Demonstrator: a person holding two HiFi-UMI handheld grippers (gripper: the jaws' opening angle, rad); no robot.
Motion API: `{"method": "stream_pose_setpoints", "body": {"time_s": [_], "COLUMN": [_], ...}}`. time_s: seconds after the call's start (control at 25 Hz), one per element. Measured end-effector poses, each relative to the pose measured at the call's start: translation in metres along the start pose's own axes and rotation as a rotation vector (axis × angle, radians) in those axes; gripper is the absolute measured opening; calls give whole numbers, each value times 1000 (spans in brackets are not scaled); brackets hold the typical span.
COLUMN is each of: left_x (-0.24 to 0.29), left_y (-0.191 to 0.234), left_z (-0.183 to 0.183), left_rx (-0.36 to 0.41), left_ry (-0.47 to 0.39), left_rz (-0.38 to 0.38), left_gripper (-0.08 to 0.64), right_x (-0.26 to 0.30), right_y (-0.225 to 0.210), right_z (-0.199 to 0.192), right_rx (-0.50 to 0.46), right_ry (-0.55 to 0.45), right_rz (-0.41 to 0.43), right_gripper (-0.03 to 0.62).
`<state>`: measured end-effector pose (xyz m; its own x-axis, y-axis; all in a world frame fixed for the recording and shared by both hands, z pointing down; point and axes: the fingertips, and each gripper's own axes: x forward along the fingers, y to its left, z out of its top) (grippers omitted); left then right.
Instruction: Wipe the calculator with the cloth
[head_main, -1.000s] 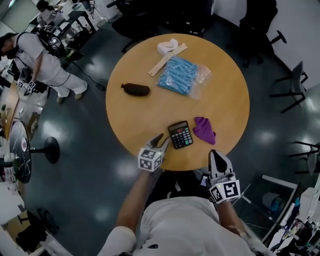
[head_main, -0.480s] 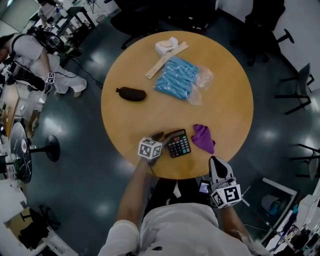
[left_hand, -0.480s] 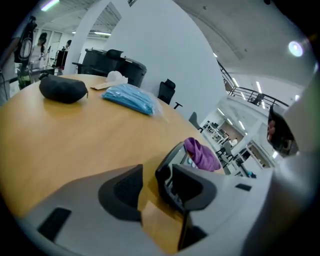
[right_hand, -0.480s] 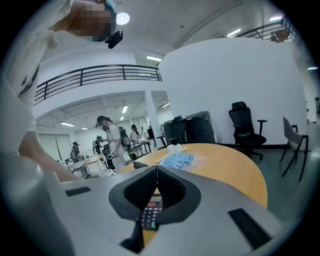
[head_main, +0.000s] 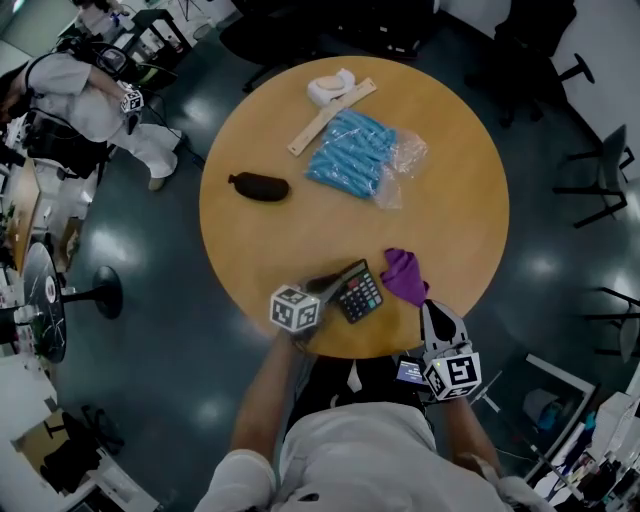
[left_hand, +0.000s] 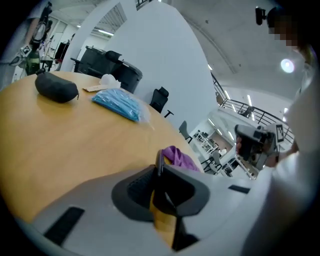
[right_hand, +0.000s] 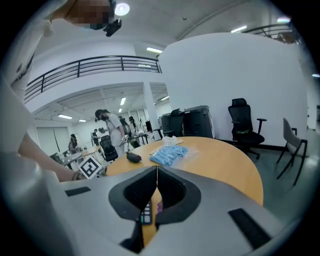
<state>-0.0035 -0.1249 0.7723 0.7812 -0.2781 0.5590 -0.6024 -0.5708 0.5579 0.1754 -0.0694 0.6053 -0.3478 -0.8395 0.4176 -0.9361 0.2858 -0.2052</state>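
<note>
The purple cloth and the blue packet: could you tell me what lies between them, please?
Nothing; the head view shows bare tabletop between the purple cloth and the blue packet.

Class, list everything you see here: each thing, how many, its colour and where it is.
table: one, tan, centre
calculator: one, black, near edge, in left tool
cloth: one, purple, right of calculator
pouch: one, black, table's left
packet: one, blue, far side
strip: one, pale wood, beside packet
bundle: one, white, far edge
chairs: several, black, around table
bystander: one, pale clothes, upper left
left tool: one, grey, jaws just closing, on calculator's edge
right tool: one, grey, shut, empty, by cloth
</note>
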Motion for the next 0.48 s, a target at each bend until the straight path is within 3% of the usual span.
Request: {"method": "stream_pose_setpoints", "body": {"time_s": [0.16,0.28,0.32,0.36,0.48], "left_x": [-21,-43,-52,-63,-100], "left_y": [-16,-16,-16,-16,-22], "left_z": [-10,-14,-15,-15,-5], "left_rx": [-61,-146,-183,-215,-239], "left_ry": [-82,-164,-199,-236,-323], "left_rz": [39,49,52,60,99], "left_gripper": [49,49,49,49,49], "right_x": [23,41,48,56,81], "right_y": [-12,-29,-33,-35,-34], "right_z": [-33,-57,-68,-82,-133], "right_rx": [-62,-138,-167,-189,-264], "right_ry": [90,157,196,249,448], "right_rz": [11,-54,-71,-72,-35], "right_gripper": [17,20,51,187,251]}}
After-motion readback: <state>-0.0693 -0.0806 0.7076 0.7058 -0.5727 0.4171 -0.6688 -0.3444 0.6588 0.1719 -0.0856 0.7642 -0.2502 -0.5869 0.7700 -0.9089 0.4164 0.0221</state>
